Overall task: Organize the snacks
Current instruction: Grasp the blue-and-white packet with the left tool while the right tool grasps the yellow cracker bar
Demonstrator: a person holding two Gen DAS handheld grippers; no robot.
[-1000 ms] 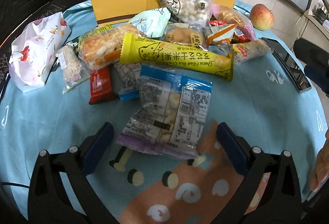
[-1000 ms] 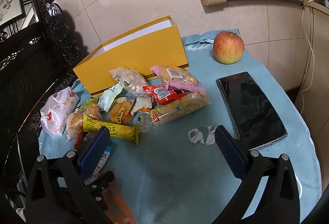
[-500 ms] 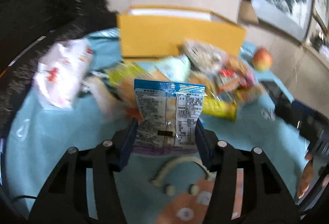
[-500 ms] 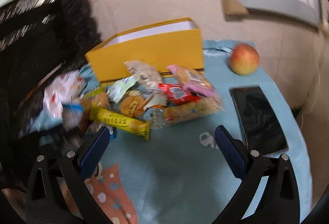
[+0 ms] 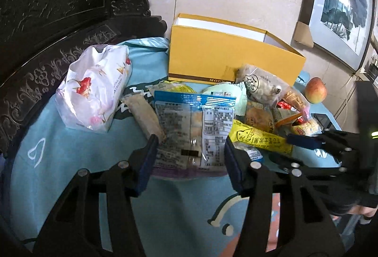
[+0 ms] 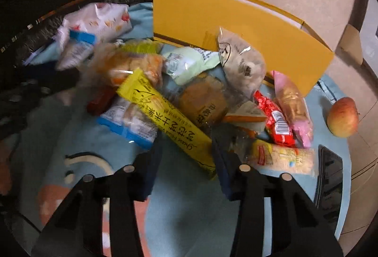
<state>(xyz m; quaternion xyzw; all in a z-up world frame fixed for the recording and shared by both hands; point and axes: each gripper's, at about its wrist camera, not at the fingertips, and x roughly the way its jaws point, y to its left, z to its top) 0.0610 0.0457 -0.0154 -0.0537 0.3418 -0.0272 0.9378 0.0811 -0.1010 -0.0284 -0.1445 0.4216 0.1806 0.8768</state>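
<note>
My left gripper (image 5: 190,157) is shut on a clear snack pack with a blue top band (image 5: 195,131) and holds it above the table; the pack also shows blurred in the right wrist view (image 6: 75,49). A pile of snacks lies in front of the open yellow box (image 5: 224,61). My right gripper (image 6: 186,162) has its jaws closed around the near end of the long yellow rice cracker pack (image 6: 167,117), which lies on the pile. That gripper also shows in the left wrist view (image 5: 304,141).
A white flowered bag (image 5: 94,89) lies left of the pile. An apple (image 6: 342,116) and a black phone (image 6: 328,174) sit on the right of the blue tablecloth (image 5: 70,162). Dark carved furniture stands behind on the left.
My left gripper closed on the blue-banded pack and lifted it off the table. My right gripper moved left to the yellow cracker pack and narrowed its jaws around it.
</note>
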